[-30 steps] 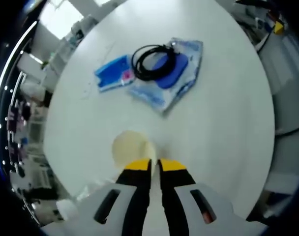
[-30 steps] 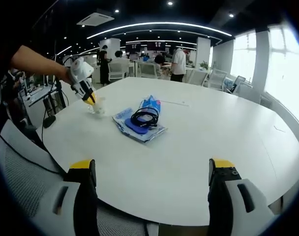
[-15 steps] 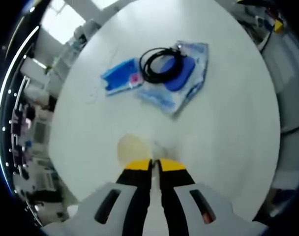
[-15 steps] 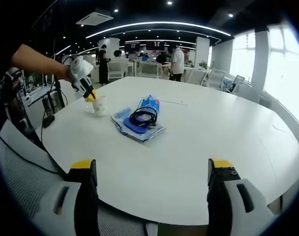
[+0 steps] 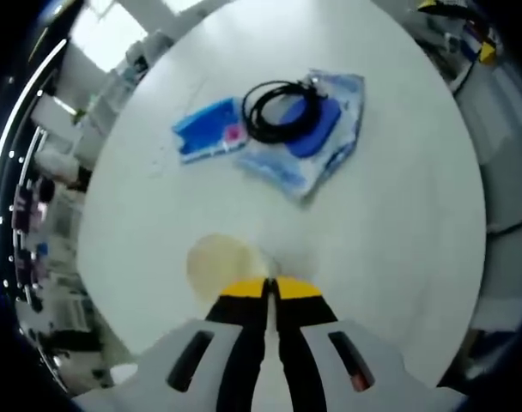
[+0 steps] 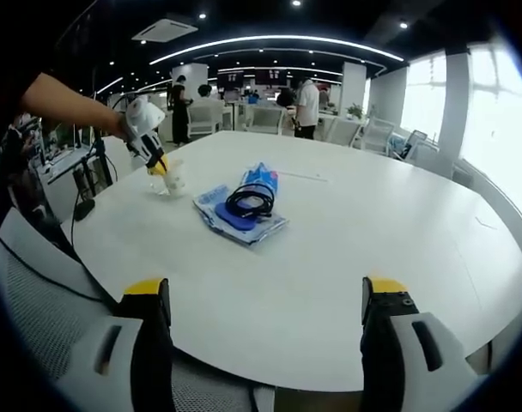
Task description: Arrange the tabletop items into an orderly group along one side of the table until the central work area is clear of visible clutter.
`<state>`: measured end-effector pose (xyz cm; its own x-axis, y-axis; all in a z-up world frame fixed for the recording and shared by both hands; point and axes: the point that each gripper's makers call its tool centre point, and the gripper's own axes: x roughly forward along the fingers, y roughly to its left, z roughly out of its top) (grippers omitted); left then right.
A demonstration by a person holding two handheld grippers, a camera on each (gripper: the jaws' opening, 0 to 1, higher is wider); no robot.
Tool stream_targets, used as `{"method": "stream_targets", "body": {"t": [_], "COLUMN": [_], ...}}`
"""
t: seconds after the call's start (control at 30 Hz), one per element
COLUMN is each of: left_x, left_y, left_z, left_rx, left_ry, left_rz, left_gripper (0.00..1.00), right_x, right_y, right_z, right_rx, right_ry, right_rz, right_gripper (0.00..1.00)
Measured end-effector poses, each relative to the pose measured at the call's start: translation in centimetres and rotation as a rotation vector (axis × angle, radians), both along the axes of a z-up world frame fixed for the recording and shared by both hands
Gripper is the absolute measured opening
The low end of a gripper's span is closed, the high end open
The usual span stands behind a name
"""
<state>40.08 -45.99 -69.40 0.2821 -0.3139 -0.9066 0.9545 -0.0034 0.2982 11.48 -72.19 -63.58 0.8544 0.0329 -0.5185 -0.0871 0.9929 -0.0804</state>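
— Left gripper (image 5: 267,286)?
— Jaws pinched on the rim of a clear cup (image 5: 220,262) near the table (image 5: 398,215) edge.
— Right gripper (image 6: 265,296)?
— Jaws wide apart, holding nothing, at the near edge.
— Other items?
— Black cable (image 6: 251,202) coiled on a blue bag (image 6: 240,221), blue packet (image 6: 263,179) touching it, mid-table.

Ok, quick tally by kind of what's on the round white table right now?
Clear plastic cup, pinched at its rim by the left gripper: 1
Coiled black cable: 1
Blue-and-clear plastic bag under the cable: 1
Small blue packet: 1
Total: 4
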Motion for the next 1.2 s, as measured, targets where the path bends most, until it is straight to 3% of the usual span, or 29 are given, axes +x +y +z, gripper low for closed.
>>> {"method": "stream_targets", "body": {"t": [1.0, 1.2], "left_x": [0.13, 0.13], "left_y": [0.62, 0.46], "left_z": [-0.19, 0.0], "left_rx": [0.054, 0.046], "left_ry": [0.001, -0.001], "left_rz": [-0.024, -0.022], "left_gripper": [0.02, 0.08], "right_x": [0.03, 0.01], "right_y": [-0.24, -0.25], "right_z": [0.02, -0.01], "right_rx": [0.0, -0.002], "right_ry": [0.011, 0.013], "right_rz": [-0.005, -0.003], "right_gripper": [0.9, 0.9]}}
